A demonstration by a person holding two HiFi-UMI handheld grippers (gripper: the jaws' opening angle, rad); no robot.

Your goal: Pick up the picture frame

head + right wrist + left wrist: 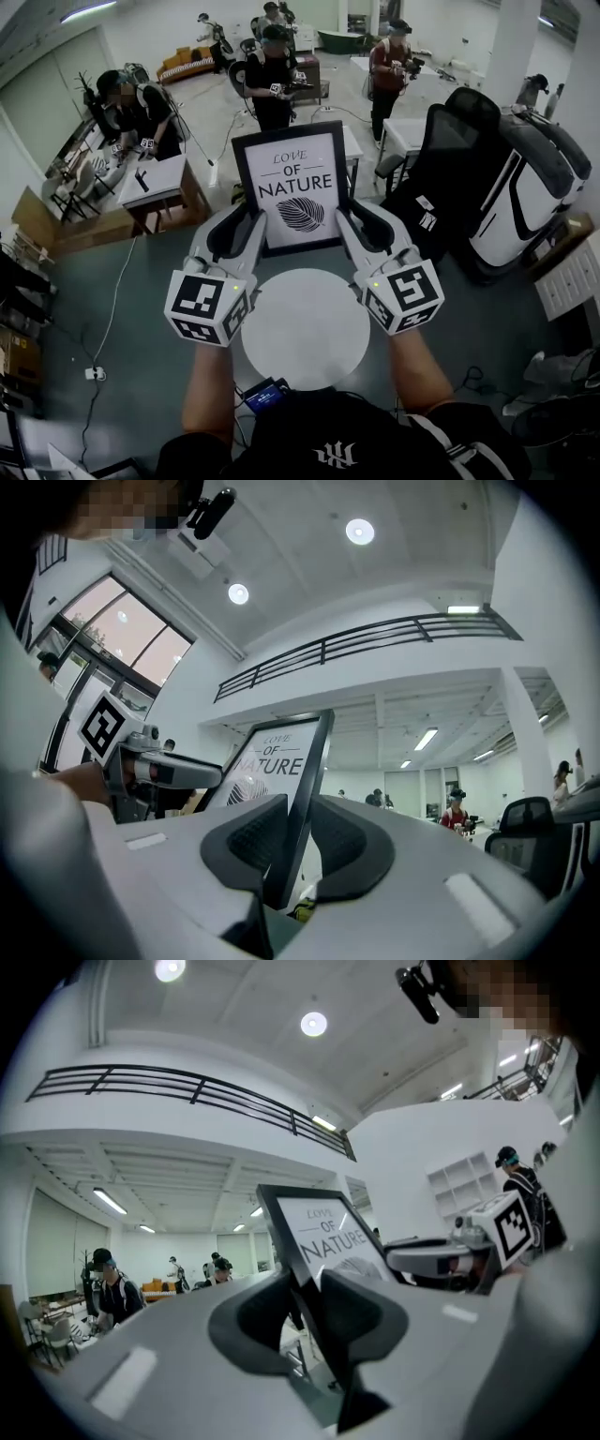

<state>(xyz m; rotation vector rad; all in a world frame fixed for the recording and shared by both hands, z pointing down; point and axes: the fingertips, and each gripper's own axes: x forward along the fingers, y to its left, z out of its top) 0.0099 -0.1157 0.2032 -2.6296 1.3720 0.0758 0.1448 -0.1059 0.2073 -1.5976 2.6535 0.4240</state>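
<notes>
Room: large white hall, other people at desks well beyond; round white table [305, 352] just in front of the operator.
Frame location: black-edged picture frame [293, 187] with white "LOVE OF NATURE" leaf print, upright, print facing the operator, judged clear of the table.
Hold rationale: one grip per side edge, likely to stop tilt and spare the print.
Left gripper [246, 230]: pads clamped on left edge.
Right gripper [349, 230]: pads clamped on right edge.
Pose: forearms forward, parallel; grippers roughly level.
</notes>
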